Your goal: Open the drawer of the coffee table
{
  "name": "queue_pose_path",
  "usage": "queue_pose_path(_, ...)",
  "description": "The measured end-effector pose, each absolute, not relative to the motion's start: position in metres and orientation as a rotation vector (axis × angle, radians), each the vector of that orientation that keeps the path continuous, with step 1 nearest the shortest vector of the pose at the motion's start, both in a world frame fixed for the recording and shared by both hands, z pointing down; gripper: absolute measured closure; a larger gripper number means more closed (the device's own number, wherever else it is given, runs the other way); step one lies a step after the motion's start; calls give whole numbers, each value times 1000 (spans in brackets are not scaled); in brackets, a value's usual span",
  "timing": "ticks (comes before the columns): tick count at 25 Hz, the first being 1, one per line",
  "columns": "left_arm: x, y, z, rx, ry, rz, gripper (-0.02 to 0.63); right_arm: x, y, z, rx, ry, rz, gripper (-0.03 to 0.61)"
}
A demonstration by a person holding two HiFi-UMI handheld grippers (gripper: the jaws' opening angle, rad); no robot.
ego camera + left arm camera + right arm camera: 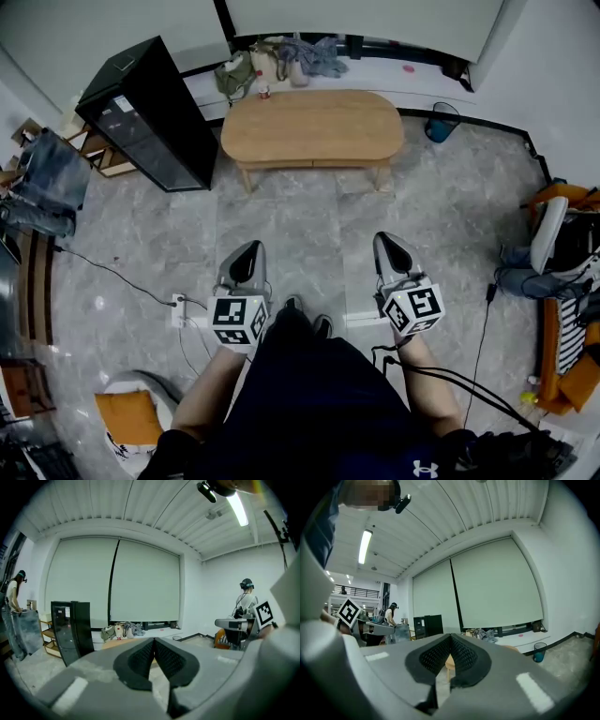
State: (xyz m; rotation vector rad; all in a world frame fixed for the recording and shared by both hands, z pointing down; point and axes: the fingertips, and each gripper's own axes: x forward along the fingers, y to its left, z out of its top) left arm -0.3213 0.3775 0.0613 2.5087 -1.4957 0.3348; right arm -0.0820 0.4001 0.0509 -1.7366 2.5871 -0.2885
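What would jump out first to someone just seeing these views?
The oval wooden coffee table sits top centre of the head view, a tall black cabinet at its left. Nearer the person, the left tool and right tool are shut, empty, well short of it.

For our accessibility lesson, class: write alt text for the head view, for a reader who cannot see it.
Seen from above, a person stands on a grey tiled floor holding a left gripper and a right gripper, both shut and empty, well short of an oval wooden coffee table. A black cabinet stands to its left.
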Motion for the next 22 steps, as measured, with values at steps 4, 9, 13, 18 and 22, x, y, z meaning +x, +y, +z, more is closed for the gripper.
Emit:
queue_pose_path(4, -307, 361, 65, 2523, -1460, 342, 611, -68, 393, 50, -1790, 2563, -260, 575)
queue_pose_path(9, -290, 327, 73, 2553, -1416, 348, 611, -40, 370, 58, -1894, 2507, -272, 577)
queue_pose_path(13, -279, 287, 81, 2556, -1388, 335, 611, -17, 347, 64, -1980, 2465, -288, 575)
queue_pose_path(18, -263, 227, 84, 2567, -1339, 322, 611, 5, 302, 69, -2058, 2427, -328, 575)
queue_pose_path(22, -251, 182, 85, 2582, -1306, 308, 611, 14, 266, 70, -2097, 2412, -334, 575)
